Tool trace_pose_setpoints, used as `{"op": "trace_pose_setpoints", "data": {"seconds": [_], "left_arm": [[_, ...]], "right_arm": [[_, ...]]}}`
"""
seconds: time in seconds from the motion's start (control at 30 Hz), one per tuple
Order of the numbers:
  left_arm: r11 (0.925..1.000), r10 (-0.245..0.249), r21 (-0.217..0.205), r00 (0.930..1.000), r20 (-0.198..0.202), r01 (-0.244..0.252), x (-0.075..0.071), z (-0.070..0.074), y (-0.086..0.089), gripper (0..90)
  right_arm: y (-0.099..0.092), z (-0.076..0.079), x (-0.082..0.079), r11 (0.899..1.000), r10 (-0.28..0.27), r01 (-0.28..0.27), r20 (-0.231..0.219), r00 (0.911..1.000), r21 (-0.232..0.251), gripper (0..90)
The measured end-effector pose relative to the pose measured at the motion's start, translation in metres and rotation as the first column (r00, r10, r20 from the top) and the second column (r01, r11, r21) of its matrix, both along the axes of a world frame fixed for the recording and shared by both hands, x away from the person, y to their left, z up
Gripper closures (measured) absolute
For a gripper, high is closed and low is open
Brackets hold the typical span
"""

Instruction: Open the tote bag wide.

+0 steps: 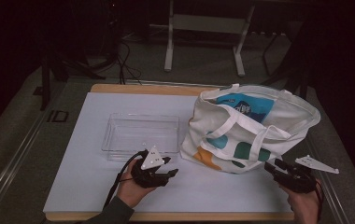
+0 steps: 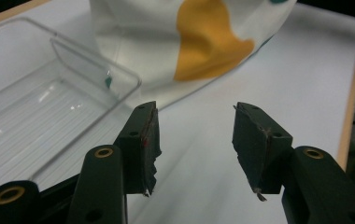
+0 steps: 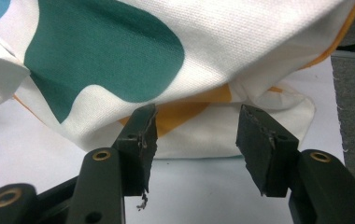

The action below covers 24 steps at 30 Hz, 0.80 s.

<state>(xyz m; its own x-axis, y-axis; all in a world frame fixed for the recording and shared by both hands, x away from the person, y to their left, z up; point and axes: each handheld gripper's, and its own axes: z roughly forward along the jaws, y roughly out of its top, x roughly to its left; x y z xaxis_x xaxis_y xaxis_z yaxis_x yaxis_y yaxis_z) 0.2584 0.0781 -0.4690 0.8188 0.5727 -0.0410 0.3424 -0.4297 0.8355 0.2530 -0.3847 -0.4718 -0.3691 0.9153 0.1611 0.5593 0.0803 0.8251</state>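
Nearest the high view's lower edge, two hands each hold a tool above a white sheet (image 1: 87, 186) that covers the desk (image 1: 133, 88). On the person's left, the left tool (image 1: 168, 169) has its jaws spread with nothing between them; it points toward the bag's lower left corner, and the left gripper view shows only bare sheet in the gap. On the person's right, the right tool (image 1: 271, 165) also has spread jaws that pinch nothing; they stop just short of the bag's lower right corner, with the cloth near them but apart. Between the two tools, on the right half of the sheet, stands a canvas tote bag (image 1: 250, 130), white with teal, orange and blue shapes. It stands upright but slumped, its mouth open upward and tilted toward the far side, its long axis running left to right across the desk, its two straps drooping over the near face. What lies inside cannot be told beyond the blue lining or print at the mouth. Just left of the bag, nearly touching it, sits a clear plastic tray (image 1: 112, 140) that looks empty. Beyond the desk stand dark floor, cables and a metal frame (image 1: 203, 28).
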Motion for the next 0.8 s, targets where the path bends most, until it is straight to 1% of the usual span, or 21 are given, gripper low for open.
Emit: {"op": "trace_pose_setpoints", "data": {"seconds": [0.07,0.13,0.2,0.27,0.33,0.43,0.5,0.57,0.67,0.8], "left_arm": [[0.9997,0.004,-0.022,1.0000,-0.007,-0.004,0.003,0.003,0.001,50.4],[0.9998,0.009,-0.016,1.0000,-0.001,-0.009,0.006,0.005,0.001,50.4],[0.9998,0.009,-0.018,1.0000,0.002,-0.009,0.007,0.006,0.000,50.4],[1.0000,0.008,0.002,0.9999,0.012,-0.008,0.008,0.008,-0.001,50.4],[0.9999,0.007,0.015,0.9998,0.020,-0.007,0.009,0.011,-0.004,50.5],[0.9988,0.013,0.046,0.9992,0.039,-0.015,0.014,0.017,-0.008,50.7],[0.9985,0.019,0.051,0.9989,0.044,-0.021,0.018,0.022,-0.010,51.1],[0.9978,0.021,0.061,0.9982,0.056,-0.025,0.024,0.028,-0.012,51.5],[0.9974,0.026,0.065,0.9966,0.078,-0.031,0.034,0.037,-0.016,52.7],[0.9969,0.034,0.068,0.9948,0.096,-0.040,0.050,0.049,-0.023,52.7]], "right_arm": [[0.000,0.001,0.000,1.000,0.017,-0.017,0.004,0.9999,0.000,47.8],[-0.002,0.004,-0.001,1.000,0.019,-0.019,0.009,0.9998,0.007,48.0],[-0.004,0.006,-0.002,0.999,0.018,-0.019,0.025,0.9995,0.034,48.0],[-0.006,0.007,-0.001,0.999,0.014,-0.015,0.031,0.9994,0.046,47.9],[-0.006,0.007,0.002,0.999,-0.002,0.000,0.031,0.9995,0.053,47.2],[-0.006,0.007,0.007,0.996,0.001,-0.004,0.038,0.9993,0.090,49.2],[-0.004,0.007,0.010,0.995,-0.002,-0.002,0.047,0.9989,0.096,50.0],[-0.003,0.008,0.011,0.994,-0.014,0.008,0.054,0.9985,0.107,53.0],[-0.001,0.008,0.011,0.995,-0.030,0.023,0.068,0.9972,0.101,60.7],[-0.003,0.008,0.010,0.993,-0.030,0.022,0.072,0.9970,0.113,64.7]]}}
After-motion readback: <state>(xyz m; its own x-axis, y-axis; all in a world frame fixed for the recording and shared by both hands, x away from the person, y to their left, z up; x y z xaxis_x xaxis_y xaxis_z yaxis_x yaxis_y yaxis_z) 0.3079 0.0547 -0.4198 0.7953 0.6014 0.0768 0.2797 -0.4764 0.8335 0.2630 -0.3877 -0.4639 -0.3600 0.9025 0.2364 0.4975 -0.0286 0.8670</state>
